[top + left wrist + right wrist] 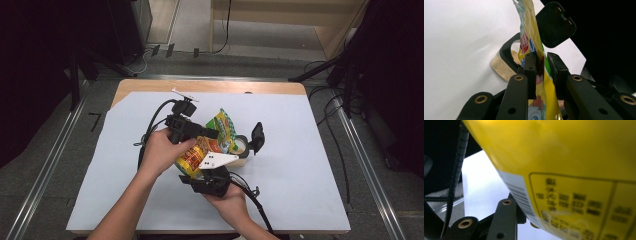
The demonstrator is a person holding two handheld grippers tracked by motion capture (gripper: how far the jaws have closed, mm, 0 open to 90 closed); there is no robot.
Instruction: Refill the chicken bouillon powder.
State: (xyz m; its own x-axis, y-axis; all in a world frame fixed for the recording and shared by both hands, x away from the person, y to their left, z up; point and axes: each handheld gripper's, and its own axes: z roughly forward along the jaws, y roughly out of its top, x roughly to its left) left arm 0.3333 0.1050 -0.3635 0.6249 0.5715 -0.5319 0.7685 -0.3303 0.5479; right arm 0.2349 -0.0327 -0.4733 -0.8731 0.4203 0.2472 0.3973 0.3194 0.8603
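Near the desk's (310,120) middle, both grippers' fingers grip a yellow snack bag (220,131), left gripper (543,67) and right gripper (209,176), above an open jar (505,66).

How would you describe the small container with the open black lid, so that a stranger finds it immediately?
On the white sheet covering the table, look right of the yellow snack bag held between the two grippers. The clear jar stands there, holding beige powder. Its hinged black lid, flipped upright, sets it apart.
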